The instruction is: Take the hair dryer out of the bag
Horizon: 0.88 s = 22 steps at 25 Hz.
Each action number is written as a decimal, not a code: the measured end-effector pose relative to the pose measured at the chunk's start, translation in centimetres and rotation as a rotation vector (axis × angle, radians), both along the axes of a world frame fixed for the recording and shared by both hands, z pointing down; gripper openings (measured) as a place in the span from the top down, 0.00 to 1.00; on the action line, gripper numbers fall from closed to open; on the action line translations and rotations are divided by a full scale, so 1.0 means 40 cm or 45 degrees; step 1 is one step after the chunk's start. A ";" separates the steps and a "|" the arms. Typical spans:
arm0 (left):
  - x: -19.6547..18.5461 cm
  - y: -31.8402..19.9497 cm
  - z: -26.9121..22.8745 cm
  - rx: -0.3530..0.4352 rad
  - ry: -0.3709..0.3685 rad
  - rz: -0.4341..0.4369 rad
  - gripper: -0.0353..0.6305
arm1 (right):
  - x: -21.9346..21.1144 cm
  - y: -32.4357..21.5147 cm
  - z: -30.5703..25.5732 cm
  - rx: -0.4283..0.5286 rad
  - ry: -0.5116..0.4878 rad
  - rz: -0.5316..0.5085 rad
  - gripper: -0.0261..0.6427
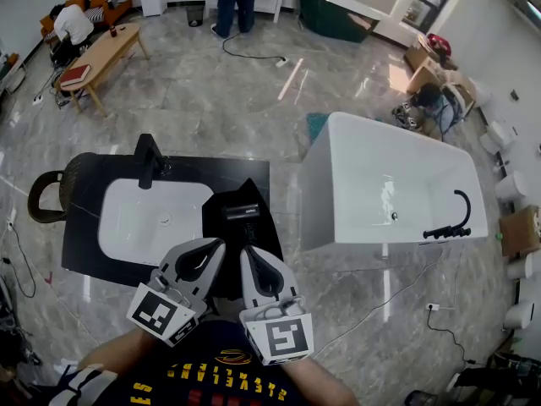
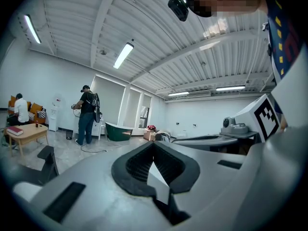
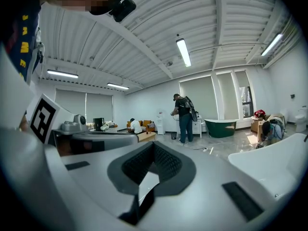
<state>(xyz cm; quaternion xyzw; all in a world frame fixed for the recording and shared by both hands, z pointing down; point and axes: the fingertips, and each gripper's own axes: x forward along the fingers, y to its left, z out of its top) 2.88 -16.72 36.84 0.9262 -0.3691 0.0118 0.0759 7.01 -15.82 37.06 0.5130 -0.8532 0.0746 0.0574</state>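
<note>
Both tongs are clenched on nothing. The left tongs (image 1: pixel 217 244) and the right tongs (image 1: pixel 250 254) sit side by side at the bottom middle of the head view, pointing out level. In each gripper view the jaws meet at the tip with only the room behind them.

The black bag (image 1: pixel 266 227) lies just above them, on the right end of a dark counter (image 1: pixel 93 176). A black object with a pale label (image 1: pixel 241 212), probably the hair dryer, rests on the bag's upper part. I cannot tell whether it lies in the open mouth or on top of the fabric. So this fits either a dryer waiting in the bag or one laid back on it, and neither pair of tongs has hold of it.

Counted:
- two tongs
- one bag
- one labelled object
- one white sink (image 1: pixel 152 218) with one black tap (image 1: pixel 148 161)
- one white bathtub (image 1: pixel 372 176) at the right
</note>
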 end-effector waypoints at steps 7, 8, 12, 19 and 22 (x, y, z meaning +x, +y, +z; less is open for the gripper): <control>-0.010 0.001 0.005 -0.018 -0.006 0.001 0.94 | -0.009 0.003 -0.001 -0.021 -0.004 -0.003 0.95; -0.010 0.002 0.006 -0.019 -0.006 0.002 0.94 | -0.010 0.004 -0.002 -0.021 -0.003 -0.002 0.95; -0.006 0.004 0.006 -0.013 -0.001 0.015 0.94 | -0.007 0.004 0.002 0.002 0.009 0.002 0.95; -0.005 0.011 0.003 -0.012 -0.007 0.020 0.94 | 0.000 0.010 0.000 0.002 0.003 0.014 0.95; -0.006 0.013 0.004 -0.012 -0.007 0.020 0.94 | -0.005 0.013 0.002 -0.011 0.000 0.005 0.95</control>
